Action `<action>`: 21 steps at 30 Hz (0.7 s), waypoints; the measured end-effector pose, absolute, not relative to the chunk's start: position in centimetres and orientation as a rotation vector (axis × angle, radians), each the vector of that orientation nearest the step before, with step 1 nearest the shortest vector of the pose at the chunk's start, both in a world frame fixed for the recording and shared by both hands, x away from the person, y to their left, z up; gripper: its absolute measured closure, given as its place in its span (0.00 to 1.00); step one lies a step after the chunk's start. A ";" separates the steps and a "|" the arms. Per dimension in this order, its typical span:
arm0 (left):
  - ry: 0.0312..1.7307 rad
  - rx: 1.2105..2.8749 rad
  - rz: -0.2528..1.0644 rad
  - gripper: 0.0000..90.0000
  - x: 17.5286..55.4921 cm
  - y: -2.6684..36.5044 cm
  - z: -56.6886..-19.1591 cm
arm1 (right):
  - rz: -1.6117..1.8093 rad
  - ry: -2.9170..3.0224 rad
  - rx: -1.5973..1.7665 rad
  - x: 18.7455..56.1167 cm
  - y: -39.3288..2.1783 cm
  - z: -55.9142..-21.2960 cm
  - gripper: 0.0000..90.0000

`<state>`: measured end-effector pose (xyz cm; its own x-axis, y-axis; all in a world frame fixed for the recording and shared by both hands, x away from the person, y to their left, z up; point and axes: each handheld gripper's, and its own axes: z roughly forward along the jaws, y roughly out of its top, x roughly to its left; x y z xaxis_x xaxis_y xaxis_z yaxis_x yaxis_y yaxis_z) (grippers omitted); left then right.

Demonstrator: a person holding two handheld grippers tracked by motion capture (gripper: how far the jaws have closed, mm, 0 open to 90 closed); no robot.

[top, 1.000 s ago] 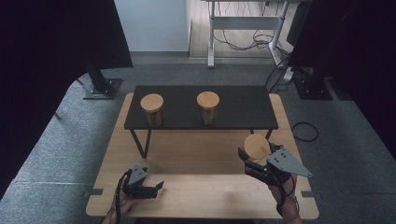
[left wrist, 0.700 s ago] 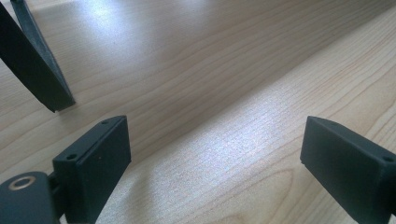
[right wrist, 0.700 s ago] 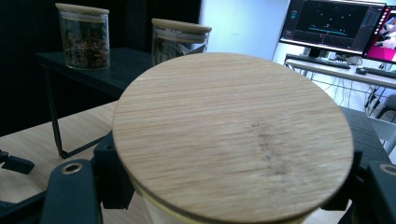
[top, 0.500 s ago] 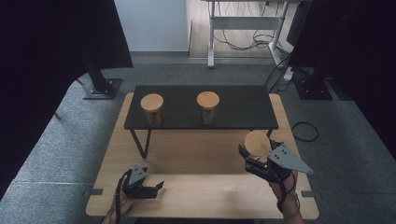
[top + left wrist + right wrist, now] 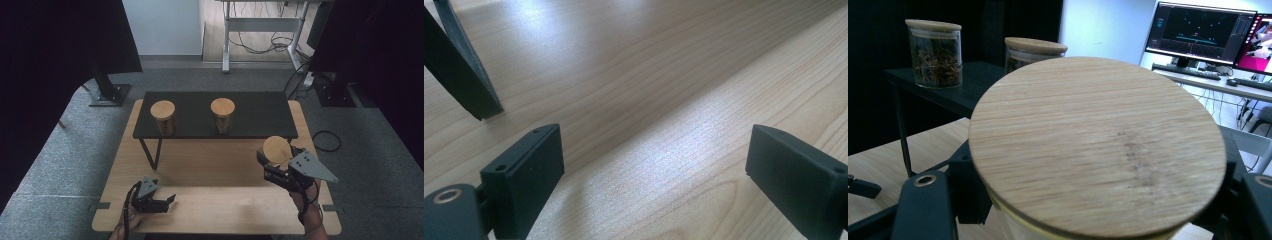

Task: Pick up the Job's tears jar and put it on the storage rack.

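A glass jar with a round wooden lid (image 5: 276, 149) is held over the right part of the wooden table (image 5: 210, 165), and my right gripper (image 5: 271, 162) is shut on its body below the lid. In the right gripper view the lid (image 5: 1098, 145) hides the jar's body and most of the jaws. Two more lidded jars (image 5: 163, 117) (image 5: 222, 115) stand upright on the low black shelf (image 5: 260, 117) beyond; their contents look dark brown (image 5: 933, 52). My left gripper (image 5: 167, 200) rests near the table's front left edge, open, with bare wood between its jaws (image 5: 654, 175).
The shelf's right third is bare. A shelf leg (image 5: 150, 152) stands on the table left of centre. Grey carpet surrounds the table, with a stand base (image 5: 107, 92) and a cable (image 5: 325, 140) on it. Monitors (image 5: 1198, 32) sit on a desk farther off.
My right gripper has edged the jar slightly toward the shelf. The left gripper has stayed in place.
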<state>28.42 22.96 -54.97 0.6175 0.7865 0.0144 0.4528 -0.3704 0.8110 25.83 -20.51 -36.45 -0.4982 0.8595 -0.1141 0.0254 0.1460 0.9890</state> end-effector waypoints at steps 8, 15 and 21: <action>0.973 2.027 0.513 0.09 28.4 22.9 -55.0 | 1.427 1.696 0.848 26.3 -20.3 -35.9 0.27; 0.971 2.029 0.512 0.09 28.4 22.9 -55.0 | 1.432 1.696 0.844 26.8 -20.0 -35.7 0.27; 0.970 2.029 0.506 0.09 28.4 23.0 -55.0 | 1.429 1.698 0.855 27.4 -19.9 -35.7 0.27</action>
<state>28.42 22.99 -54.97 0.6238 0.7815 0.0102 0.4561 -0.3746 0.8073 27.45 -19.93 -35.66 -0.4998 0.8576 -0.1214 0.0272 0.1556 0.9874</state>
